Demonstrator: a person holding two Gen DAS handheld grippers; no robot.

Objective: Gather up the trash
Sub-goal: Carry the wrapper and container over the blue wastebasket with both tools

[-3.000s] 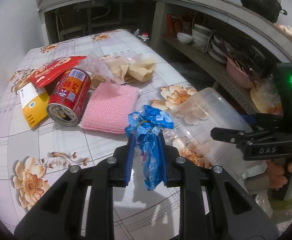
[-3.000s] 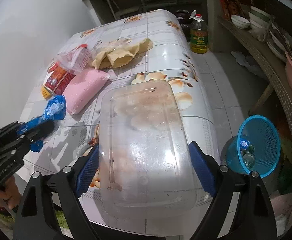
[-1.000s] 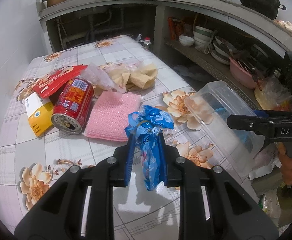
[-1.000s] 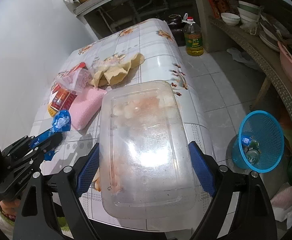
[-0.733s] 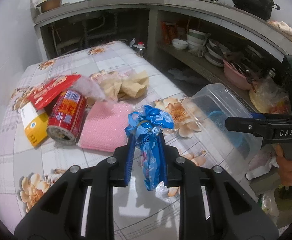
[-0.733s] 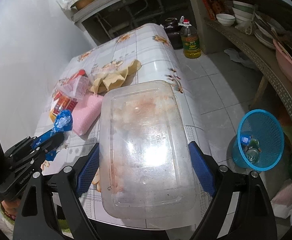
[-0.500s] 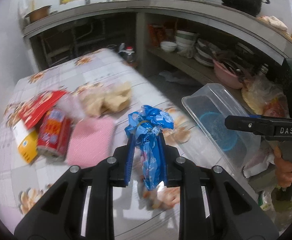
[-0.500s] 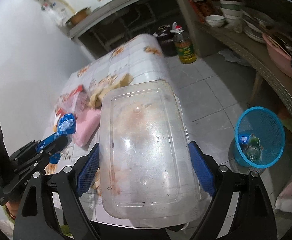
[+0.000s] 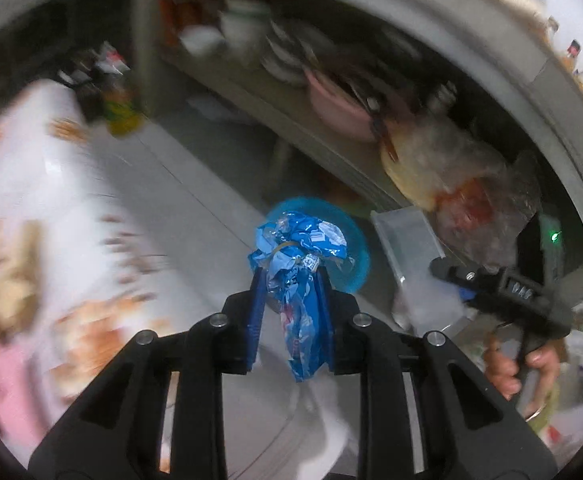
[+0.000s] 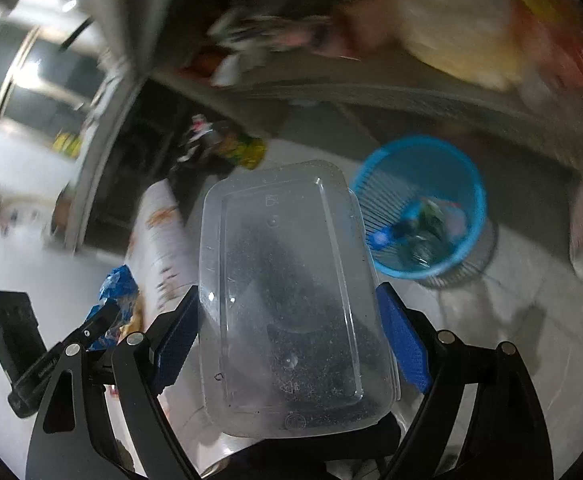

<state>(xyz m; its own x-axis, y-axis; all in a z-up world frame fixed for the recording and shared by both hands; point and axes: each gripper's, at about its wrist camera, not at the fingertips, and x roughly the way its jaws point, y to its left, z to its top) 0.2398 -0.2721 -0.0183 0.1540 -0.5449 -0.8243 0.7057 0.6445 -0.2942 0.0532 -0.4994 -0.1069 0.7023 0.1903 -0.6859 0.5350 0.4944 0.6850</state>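
My left gripper (image 9: 290,276) is shut on a crumpled blue plastic wrapper (image 9: 297,264), held in the air past the table edge, in line with a blue mesh trash basket (image 9: 351,236) on the floor. My right gripper (image 10: 287,300) is shut on a clear plastic food container (image 10: 287,300), its blue pads (image 10: 401,340) against the long sides. The trash basket (image 10: 419,208) stands just right of and beyond the container, with some trash inside. The left gripper with the wrapper (image 10: 115,284) shows at the lower left of the right wrist view.
The floral table (image 9: 31,200) lies at the left, blurred, with a pink cloth (image 9: 3,368) on it. A shelf with bowls and a pink basin (image 9: 339,108) runs behind the basket. An oil bottle (image 9: 121,114) stands on the grey tiled floor (image 9: 195,184).
Both grippers have swung right, away from the table and toward the floor basket, still holding the wrapper and the container. The views are motion-blurred.
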